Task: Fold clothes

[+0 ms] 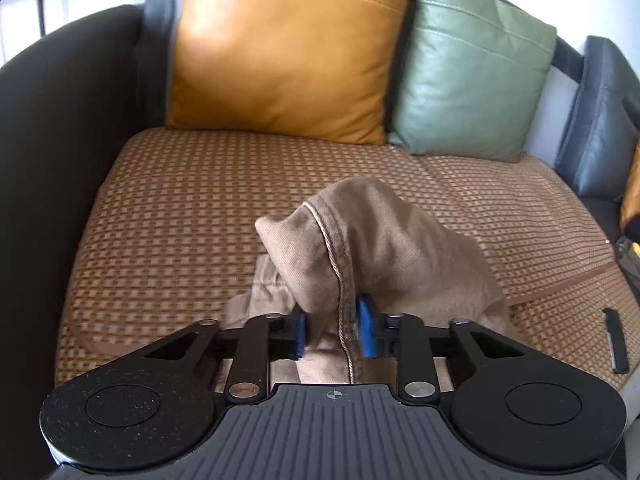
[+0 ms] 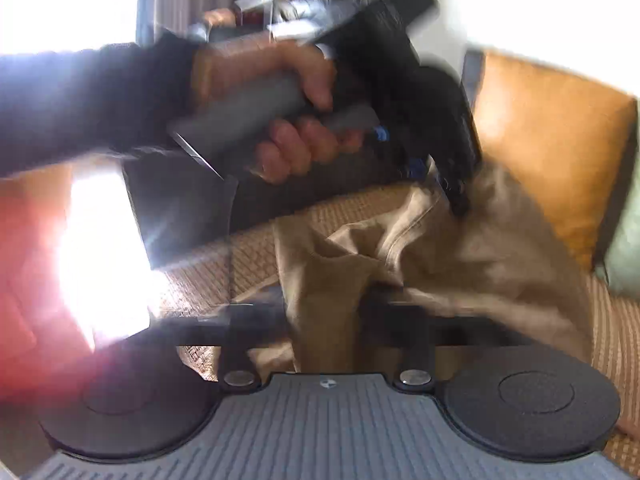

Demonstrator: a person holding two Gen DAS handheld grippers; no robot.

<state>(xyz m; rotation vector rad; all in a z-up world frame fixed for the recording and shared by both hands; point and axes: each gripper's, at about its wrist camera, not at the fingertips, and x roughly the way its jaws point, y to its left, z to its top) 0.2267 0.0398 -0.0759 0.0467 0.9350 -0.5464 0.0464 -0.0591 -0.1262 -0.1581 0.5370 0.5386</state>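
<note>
**Both grips set — lift comes next**

Left hand-held gripper (image 1: 332, 330) pinches the tan garment (image 1: 372, 240) at its stitched seam; right hand-held gripper (image 2: 326, 316) pinches another fold — blurred. Garment lies bunched mid-sofa seat (image 1: 160, 200), near the front edge. Next: raise, spread.

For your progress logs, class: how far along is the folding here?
Done: nothing folded; the tan garment lies bunched on the woven mat. In hand: left gripper pinches a seamed edge; right gripper has closed on another bunch. Left: spread flat, then fold.
</note>
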